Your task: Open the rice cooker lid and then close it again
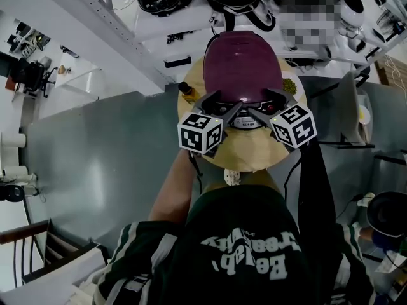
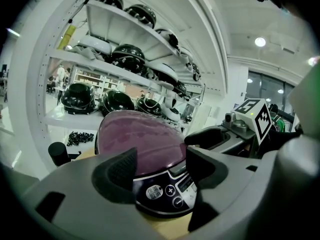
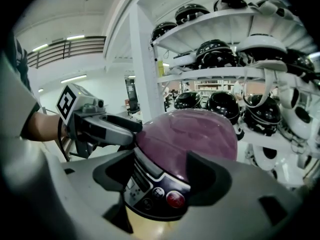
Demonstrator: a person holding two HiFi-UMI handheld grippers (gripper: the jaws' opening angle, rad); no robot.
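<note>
shelves (image 1: 159, 30) crowd behind rice cooker (image 1: 241, 65) (lid shut), grey surface (image 1: 102, 164) left.

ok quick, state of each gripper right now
left gripper: open, holding nothing, at the rice cooker front
right gripper: open, holding nothing, same spot

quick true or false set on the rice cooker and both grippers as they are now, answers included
1. The glossy purple lid of the rice cooker is shut. True.
2. The left hand-held gripper is clamped on the lid. False: its jaws stand open, with the black control panel showing between them, ungripped.
3. The cooker stands on a round pale wooden tabletop. True.
4. The right hand-held gripper holds a spoon. False: it is open and grips nothing.
5. The panel has a round red button. True.
</note>
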